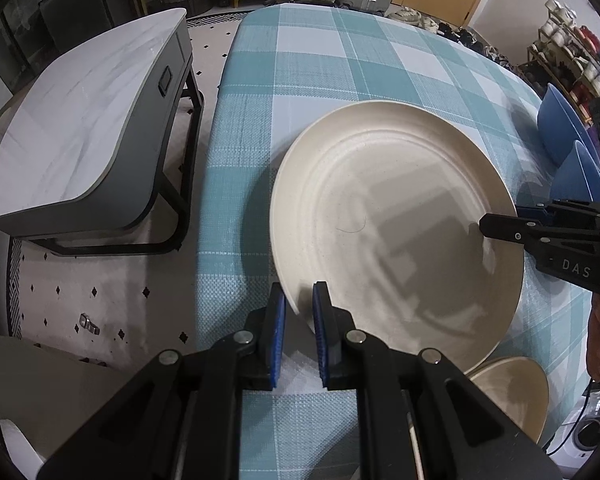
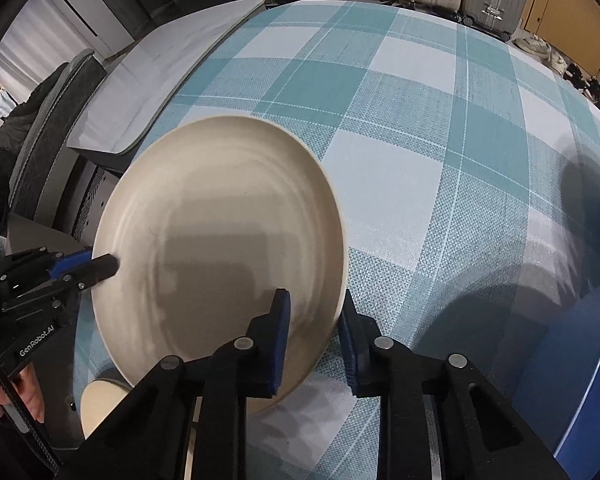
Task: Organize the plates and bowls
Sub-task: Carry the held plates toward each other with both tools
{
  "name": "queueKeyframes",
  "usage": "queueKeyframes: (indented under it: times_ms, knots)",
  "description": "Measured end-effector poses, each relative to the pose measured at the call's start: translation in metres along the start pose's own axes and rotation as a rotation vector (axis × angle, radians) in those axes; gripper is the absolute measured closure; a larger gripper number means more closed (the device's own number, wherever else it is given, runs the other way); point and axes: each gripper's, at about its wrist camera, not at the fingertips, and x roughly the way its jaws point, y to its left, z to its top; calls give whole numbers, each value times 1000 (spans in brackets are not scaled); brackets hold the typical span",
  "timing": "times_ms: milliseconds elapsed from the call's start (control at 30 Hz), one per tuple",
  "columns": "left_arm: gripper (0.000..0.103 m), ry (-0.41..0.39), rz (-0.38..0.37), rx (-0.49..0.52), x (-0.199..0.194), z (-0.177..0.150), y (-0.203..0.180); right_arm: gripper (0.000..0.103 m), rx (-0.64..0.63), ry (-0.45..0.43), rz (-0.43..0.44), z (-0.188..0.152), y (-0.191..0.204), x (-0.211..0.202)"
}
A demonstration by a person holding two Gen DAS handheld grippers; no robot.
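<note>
- Where the teal-and-white checked tablecloth [image 1: 340, 64] covers the table, a large cream plate [image 1: 396, 216] is held tilted above it by two tools at once; its shadow falls on the cloth beneath.
- The left gripper [image 1: 300, 320] is clamped on the plate's rim, one blue pad above the rim and one below; in the right wrist view it reaches in at the plate's left edge [image 2: 96, 266], with a person's hand [image 2: 28, 392] behind it.
- The right gripper [image 2: 314, 336] straddles the opposite rim, its left finger over the plate's inner face and its right finger outside the edge; whether the pads press on the rim yet I cannot tell; in the left wrist view its tip lies on the plate's right edge [image 1: 500, 228].
- A smaller cream dish [image 1: 516, 392] sits low, under the big plate's near edge.
- Blue bowls [image 1: 564, 136] stand on the cloth at the right, apart from the plate.
- A grey side table [image 1: 84, 132] stands just beside the covered table, on the patterned floor.
</note>
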Motion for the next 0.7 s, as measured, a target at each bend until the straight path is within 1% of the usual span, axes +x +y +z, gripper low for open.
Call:
queueKeyframes:
  times_ms: [133,267,467,700]
  knots:
    - [90,-16,30,23,-6,-1,-7,83,-6,-10,-14,-1,1,0]
    - [90,-11,13,-11,-5,0,-2,87,-7,-23,-22,-1,3,-2]
    - [90,-21,22,-13,-8,1,-3,88,-7,-39,-25,-1,3,-8]
    - [90,-3,8,-28,-2,1,-1,88,5,-39,-17,-3,-3,-5]
